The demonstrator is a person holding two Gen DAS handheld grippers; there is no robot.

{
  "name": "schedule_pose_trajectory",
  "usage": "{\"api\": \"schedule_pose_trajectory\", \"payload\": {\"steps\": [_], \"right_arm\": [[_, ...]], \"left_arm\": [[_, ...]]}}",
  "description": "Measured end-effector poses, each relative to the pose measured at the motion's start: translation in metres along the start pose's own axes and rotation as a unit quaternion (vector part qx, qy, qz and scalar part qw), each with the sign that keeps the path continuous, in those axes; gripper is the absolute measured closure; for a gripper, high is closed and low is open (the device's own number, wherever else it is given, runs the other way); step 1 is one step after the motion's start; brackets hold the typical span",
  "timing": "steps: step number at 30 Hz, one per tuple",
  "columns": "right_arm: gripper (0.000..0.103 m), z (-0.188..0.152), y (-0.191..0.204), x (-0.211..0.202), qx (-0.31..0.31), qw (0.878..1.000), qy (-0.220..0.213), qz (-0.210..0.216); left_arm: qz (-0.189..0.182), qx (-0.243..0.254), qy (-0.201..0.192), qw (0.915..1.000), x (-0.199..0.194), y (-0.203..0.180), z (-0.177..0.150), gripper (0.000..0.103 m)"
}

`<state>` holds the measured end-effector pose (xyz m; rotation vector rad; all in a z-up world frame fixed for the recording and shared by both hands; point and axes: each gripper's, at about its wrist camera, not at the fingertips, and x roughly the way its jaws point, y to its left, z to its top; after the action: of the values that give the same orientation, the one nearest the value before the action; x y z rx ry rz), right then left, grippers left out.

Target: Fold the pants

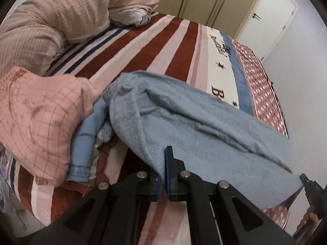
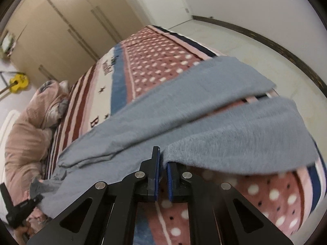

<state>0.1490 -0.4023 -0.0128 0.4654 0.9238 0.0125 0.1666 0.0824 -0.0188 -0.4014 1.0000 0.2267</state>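
Grey fleece pants (image 1: 204,126) hang stretched above the bed (image 1: 173,47), held up at two places so that the cloth spreads out before it is laid down. The left tool (image 1: 162,175) has its jaws nearly together on an edge of the pants near the waistband end, and the cloth falls between its blue pads (image 1: 168,171). The right tool (image 2: 162,175) is also narrow and pinches the edge of one leg; the other leg lies stretched across the dotted part of the bed cover, so the two legs are apart like a fork. I judge that lifting both ends keeps the pants flat and makes it possible to bring one leg over the other. Beside the pants on the left lies a pile of other clothes, a pink checked garment (image 1: 38,122) on top of a blue one (image 1: 85,143), touching the grey cloth. A rumpled quilt (image 1: 51,16) is at the head of the bed, well apart. The fold seems only at its start.
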Motion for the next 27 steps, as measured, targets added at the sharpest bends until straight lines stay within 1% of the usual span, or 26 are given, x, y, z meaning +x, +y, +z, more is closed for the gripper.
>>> {"api": "schedule_pose_trajectory", "payload": {"steps": [5,11,17,23,27], "right_arm": [[0.102,0.030,0.010,0.012,-0.038,0.999,0.010,0.013],[0.102,0.063,0.019,0.031,-0.062,0.998,0.016,0.027],[0.102,0.093,0.032,0.064,-0.090,0.995,0.027,0.024],[0.102,0.120,0.041,0.105,-0.088,0.995,0.046,0.009],[0.102,0.137,0.046,0.130,-0.090,0.994,0.057,-0.004]], "left_arm": [[0.006,-0.015,-0.021,0.9996,-0.003,-0.003,0.021,0.101],[0.012,-0.022,-0.034,0.9991,0.010,-0.009,0.049,0.101],[0.014,-0.021,-0.029,0.9993,0.038,-0.016,0.083,0.101],[0.016,-0.021,-0.015,0.9995,0.070,-0.023,0.118,0.101],[0.017,-0.019,-0.002,0.9997,0.092,-0.025,0.133,0.101]]}}
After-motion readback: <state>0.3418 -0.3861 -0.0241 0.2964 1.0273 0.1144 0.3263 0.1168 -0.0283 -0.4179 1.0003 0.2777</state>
